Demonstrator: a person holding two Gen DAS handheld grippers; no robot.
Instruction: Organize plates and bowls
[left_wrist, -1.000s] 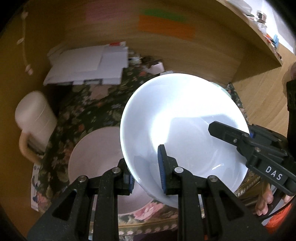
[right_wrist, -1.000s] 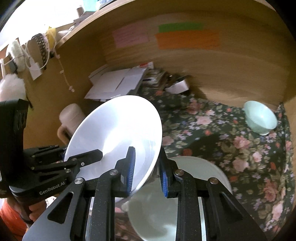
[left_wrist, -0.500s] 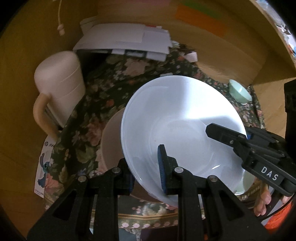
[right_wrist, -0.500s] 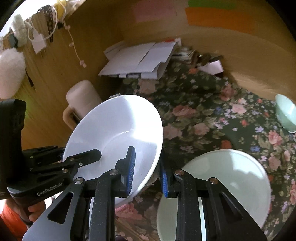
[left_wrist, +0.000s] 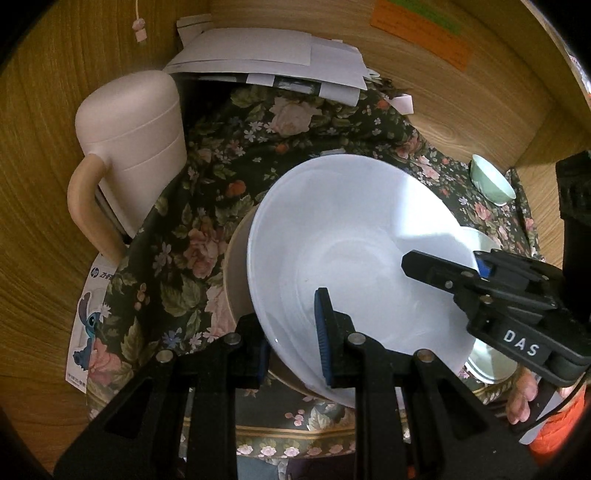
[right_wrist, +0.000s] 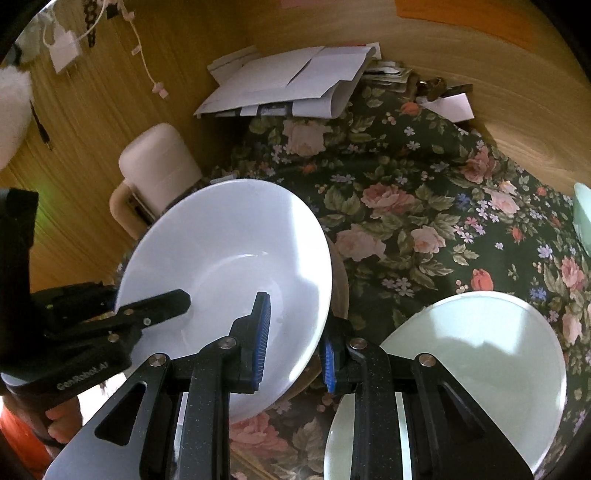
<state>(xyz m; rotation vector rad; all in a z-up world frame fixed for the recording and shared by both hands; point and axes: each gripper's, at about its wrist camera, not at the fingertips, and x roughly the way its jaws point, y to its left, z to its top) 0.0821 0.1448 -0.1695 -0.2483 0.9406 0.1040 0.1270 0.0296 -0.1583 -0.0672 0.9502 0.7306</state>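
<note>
A large white bowl (left_wrist: 354, 251) (right_wrist: 229, 258) is held tilted by both grippers, just over a beige plate (left_wrist: 234, 280) that peeks out at its left edge. My left gripper (left_wrist: 293, 341) is shut on the bowl's near rim. My right gripper (right_wrist: 295, 343) is shut on the opposite rim and shows in the left wrist view (left_wrist: 480, 280). A pale green plate (right_wrist: 480, 362) lies on the floral cloth to the right. A small green bowl (left_wrist: 493, 184) stands far right.
A cream jug with a handle (left_wrist: 133, 147) stands at the left by the wooden wall. A stack of white papers (left_wrist: 273, 62) lies at the back. The floral cloth (right_wrist: 406, 184) covers the table. A Stitch card (left_wrist: 86, 325) lies at the front left.
Both grippers have carried the white bowl down and to the left, from above the green plate to over the beige plate. The jug now looks closer.
</note>
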